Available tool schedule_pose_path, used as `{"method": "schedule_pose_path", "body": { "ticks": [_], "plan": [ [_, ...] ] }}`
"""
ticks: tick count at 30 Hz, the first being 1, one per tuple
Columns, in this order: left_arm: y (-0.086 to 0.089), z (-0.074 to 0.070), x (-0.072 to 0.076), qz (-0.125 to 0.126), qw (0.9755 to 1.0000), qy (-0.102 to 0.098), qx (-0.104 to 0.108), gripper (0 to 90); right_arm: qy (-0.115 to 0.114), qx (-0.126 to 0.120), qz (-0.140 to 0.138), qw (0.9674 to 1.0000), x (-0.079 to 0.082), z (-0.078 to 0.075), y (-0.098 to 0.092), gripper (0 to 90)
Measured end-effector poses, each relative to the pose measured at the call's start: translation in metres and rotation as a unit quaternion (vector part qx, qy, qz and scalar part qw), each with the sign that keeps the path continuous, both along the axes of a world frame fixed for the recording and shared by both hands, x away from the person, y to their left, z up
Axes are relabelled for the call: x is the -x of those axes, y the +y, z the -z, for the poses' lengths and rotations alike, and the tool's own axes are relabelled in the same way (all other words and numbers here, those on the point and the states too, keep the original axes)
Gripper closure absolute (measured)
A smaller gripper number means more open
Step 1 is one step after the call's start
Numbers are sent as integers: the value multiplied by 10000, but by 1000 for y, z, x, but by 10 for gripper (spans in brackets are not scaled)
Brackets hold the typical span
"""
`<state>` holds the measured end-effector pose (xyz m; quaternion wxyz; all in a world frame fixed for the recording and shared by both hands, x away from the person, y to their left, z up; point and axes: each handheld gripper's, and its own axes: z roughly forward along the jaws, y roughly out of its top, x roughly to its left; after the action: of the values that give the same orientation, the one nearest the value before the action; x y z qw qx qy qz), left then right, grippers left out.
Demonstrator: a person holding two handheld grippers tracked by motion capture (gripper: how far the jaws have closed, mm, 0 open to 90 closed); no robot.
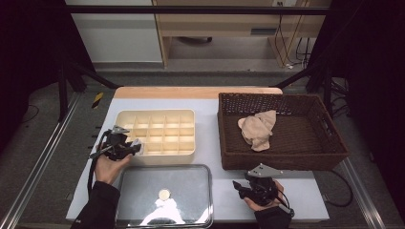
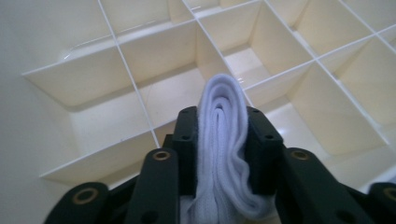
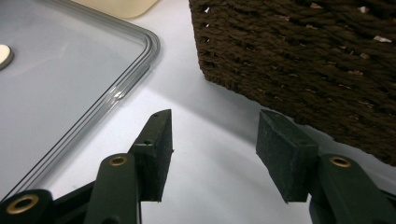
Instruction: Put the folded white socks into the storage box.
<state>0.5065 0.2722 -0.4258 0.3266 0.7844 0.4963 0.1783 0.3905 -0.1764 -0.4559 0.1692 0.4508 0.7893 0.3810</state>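
the bench (image 1: 210,157) carries four big things. largest is the dark woven basket (image 1: 329,157), at the right side toward the far edge. next is the clear grey lid (image 1: 191,191), lying flat at the near edge, left of the middle, with a small round pale disc (image 1: 164,194) on it. then comes the cream divided tray (image 1: 186,155), just behind the lid toward the far left part of the bench, its cells set in a grid. inside the basket lies a crumpled beige cloth (image 1: 258,130), near the basket's middle.

the left hand-held gripper (image 1: 136,147) sits at the tray's near left corner. in the left gripper view its jaws stand partly apart with a folded white cloth (image 2: 224,149) pressed between the pads, the fold sticking out past the tips and hanging just above a cell of the tray (image 2: 116,70). so the white cloth is held over the tray's near left cells, not resting in one.

the right hand-held gripper (image 1: 237,187) rests low at the near edge, between the lid and the basket's near left corner. in the right gripper view its jaws are wide apart with nothing between them, bare bench (image 3: 215,154) showing in the gap, the lid's rim (image 3: 140,70) to one side and the basket wall (image 3: 303,60) to the other.
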Motion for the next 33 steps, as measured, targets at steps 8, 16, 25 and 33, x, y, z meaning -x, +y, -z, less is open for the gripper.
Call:
{"method": "schedule_pose_path", "body": {
  "ticks": [8,16,25,33],
  "plan": [
    [15,-28,22,-1,9957,-724,584,460,-182,-181,2,9997,3,-6,-2,456],
    [30,-31,38,-22,9943,-889,588,463,-336,-244,-6,9991,6,-12,-2,468],
    [32,-22,70,154,9889,-1427,390,473,-592,-415,39,9974,11,-22,-5,473],
    [26,-12,96,285,9892,-1351,493,469,-810,-479,85,9955,15,-33,-8,468]
  ]
}}
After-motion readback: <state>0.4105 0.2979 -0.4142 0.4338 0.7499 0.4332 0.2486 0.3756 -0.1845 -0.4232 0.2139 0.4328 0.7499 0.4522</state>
